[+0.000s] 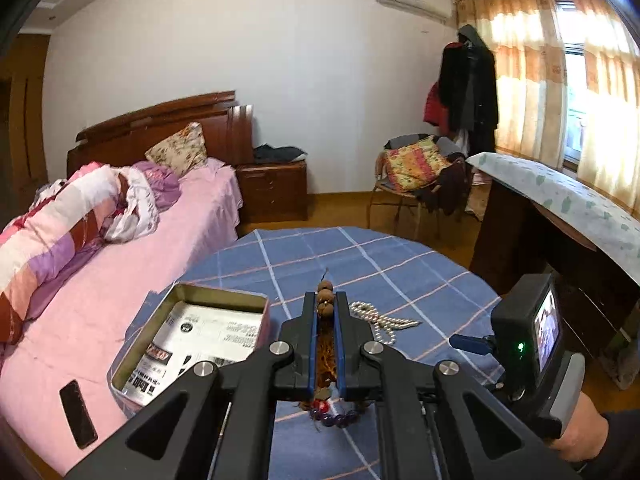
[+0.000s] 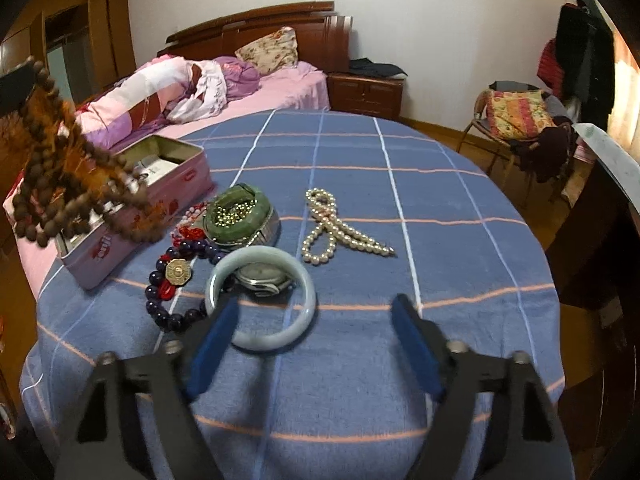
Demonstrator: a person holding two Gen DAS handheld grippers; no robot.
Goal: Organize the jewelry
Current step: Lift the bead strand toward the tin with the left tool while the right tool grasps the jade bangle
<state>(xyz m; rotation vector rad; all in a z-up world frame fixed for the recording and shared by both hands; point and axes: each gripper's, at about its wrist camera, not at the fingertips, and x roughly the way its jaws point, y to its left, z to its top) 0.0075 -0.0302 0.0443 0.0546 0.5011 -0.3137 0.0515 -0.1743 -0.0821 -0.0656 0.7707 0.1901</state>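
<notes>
Round desk (image 2: 460,208) under a blue checked cloth, beside a bed (image 1: 132,280) with pink sheet and bundled quilt. Dark phone (image 1: 78,414) flat on the sheet near the desk's edge.

Open pink tin (image 2: 120,256) at the desk's left edge, printed paper packets (image 1: 200,340) lying inside.

Left gripper (image 1: 326,300) raised above the desk, fingers (image 1: 310,320) pressed nearly together, pinching a string of brown beads (image 1: 325,300); a few beads and a thin cord poking out past the tips, orange tassel threads between the blue pads. Seen from the right wrist view, beads (image 2: 76,184) dangling in loops in the air over the tin, clear of the cloth, blurred.

Right gripper (image 2: 316,312) low over the near part of the desk, fingers (image 2: 216,340) spread, nothing between them but cloth; left finger overlapping the rim of a pale bangle (image 2: 304,304), contact impossible to tell.

Bangle flat on the cloth, a watch (image 2: 260,280) lying partly inside its ring. Green bracelet (image 2: 240,208) behind it, small gold beads (image 2: 236,212) heaped in its middle. Dark purple bead bracelet (image 2: 168,312) left of the bangle, with red beads and a brass octagonal charm (image 2: 179,270). Red-and-white bead string (image 2: 190,228) between it and the tin. Pearl necklace (image 2: 332,228) folded in loops at mid-desk, apart from the rest.
</notes>
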